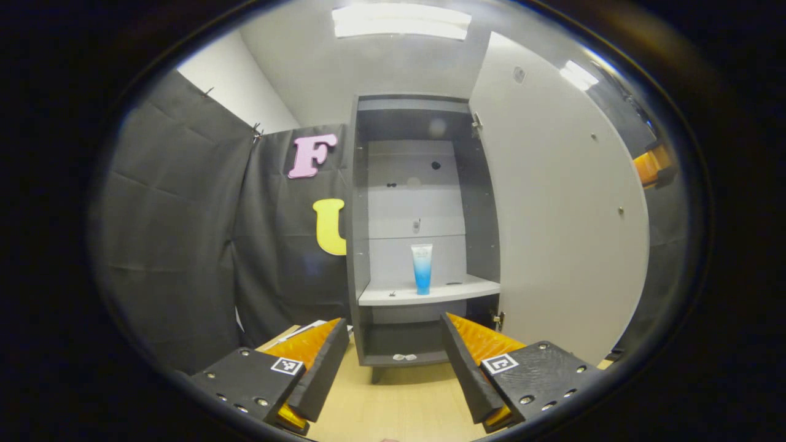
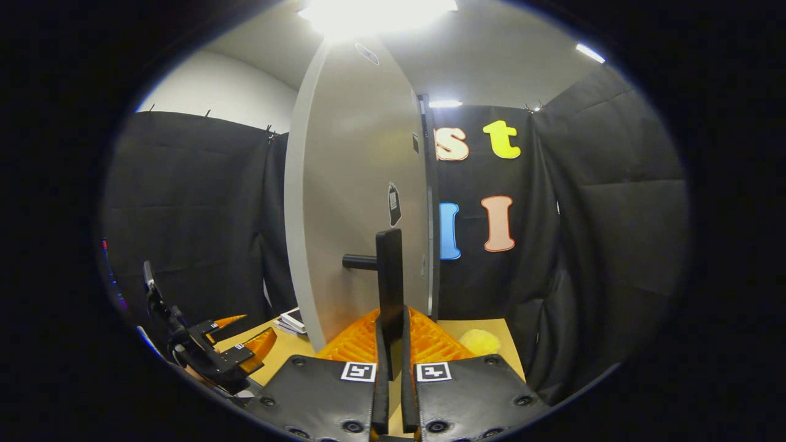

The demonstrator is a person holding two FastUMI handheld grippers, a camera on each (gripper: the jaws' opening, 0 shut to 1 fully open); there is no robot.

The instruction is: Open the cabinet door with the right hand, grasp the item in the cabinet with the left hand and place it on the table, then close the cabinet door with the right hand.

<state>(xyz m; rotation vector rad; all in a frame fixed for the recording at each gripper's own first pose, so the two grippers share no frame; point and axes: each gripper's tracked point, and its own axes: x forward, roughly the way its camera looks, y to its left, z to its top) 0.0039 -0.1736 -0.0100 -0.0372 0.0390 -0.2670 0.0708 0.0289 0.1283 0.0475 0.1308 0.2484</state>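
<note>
Currently, my right gripper [image 2: 390, 344] fingers clamp the grey cabinet door's black bar handle [image 2: 389, 276]; my left gripper [image 1: 390, 362] fingers spread wide before the blue-and-white tube [image 1: 422, 268].

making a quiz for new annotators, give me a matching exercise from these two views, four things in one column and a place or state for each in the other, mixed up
Things:
1. blue tube
2. cabinet door
3. left gripper
4. right gripper

Places or states:
A. shut on the door handle
B. standing upright on the cabinet shelf
C. swung open
D. open, above the wooden table, facing the cabinet

Pairs: 1-B, 2-C, 3-D, 4-A
</note>
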